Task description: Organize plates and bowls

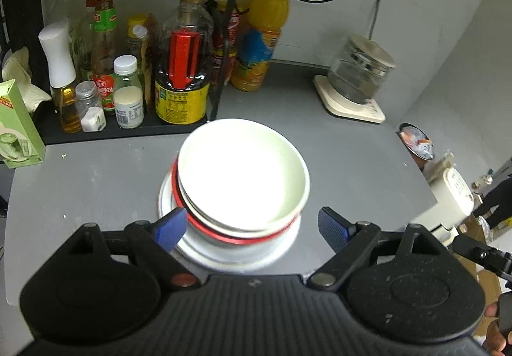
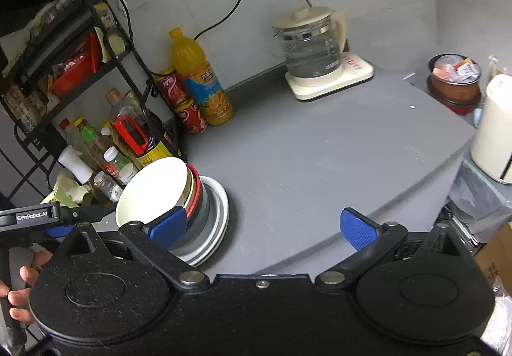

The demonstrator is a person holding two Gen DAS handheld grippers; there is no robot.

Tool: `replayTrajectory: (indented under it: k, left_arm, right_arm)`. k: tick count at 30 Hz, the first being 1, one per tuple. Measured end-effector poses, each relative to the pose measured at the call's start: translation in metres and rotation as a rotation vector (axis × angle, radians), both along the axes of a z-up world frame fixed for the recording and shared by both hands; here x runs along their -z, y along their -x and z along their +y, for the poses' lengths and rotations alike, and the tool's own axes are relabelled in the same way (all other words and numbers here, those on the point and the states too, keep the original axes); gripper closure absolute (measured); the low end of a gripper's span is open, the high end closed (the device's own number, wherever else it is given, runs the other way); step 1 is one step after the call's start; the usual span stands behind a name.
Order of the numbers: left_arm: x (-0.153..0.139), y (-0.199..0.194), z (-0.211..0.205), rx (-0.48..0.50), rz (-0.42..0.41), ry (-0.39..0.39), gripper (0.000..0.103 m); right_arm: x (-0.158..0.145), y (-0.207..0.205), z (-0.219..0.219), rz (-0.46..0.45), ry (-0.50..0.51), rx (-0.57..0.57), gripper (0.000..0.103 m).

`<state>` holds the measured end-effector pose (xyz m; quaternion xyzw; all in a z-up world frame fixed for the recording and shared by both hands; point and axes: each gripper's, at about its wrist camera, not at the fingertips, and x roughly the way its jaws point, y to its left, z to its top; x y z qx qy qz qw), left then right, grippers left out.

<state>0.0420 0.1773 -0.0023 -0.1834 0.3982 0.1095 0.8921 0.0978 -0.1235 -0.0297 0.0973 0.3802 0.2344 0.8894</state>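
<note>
- Nearest my left camera is the left gripper: its blue pads stand spread wide with nothing pressed between them, so I read it as released.
- Just beyond it, at 12 o'clock, sits the dish stack: a white bowl on top, a red-rimmed bowl nested under it, and a white plate at the bottom, all on the grey countertop.
- From my right camera the right gripper is also let go, jaws wide and empty; the stack lies at its 10 o'clock, partly behind the left pad.
- In that view the white bowl looks tilted rather than seated flat in the one below, though fisheye distortion may exaggerate this.
- I judge the stacking to be about done, with both grippers clear of the dishes.
- Risk one: if the top bowl really is crooked, a nudge from my left pad, which overlaps the stack's rim in the left view, could tip it off.
- Risk two: the condiment rack with its soy sauce bottle stands just beside the stack at 11 o'clock; sliding the pile that way could knock bottles over.
- Risk three: the orange juice bottle and glass kettle stand further back, at 12 to 2 o'clock in the two views; a wide swing of either gripper could strike them.
</note>
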Motion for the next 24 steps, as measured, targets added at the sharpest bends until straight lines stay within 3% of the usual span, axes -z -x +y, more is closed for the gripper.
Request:
replayTrajectory:
  k: [24]
  left_arm:
    - [-0.019, 0.097, -0.064, 0.142, -0.074, -0.075, 0.01]
  right_arm:
    - [-0.018, 0.103, -0.042, -0.108, 0.057, 0.08, 0.0]
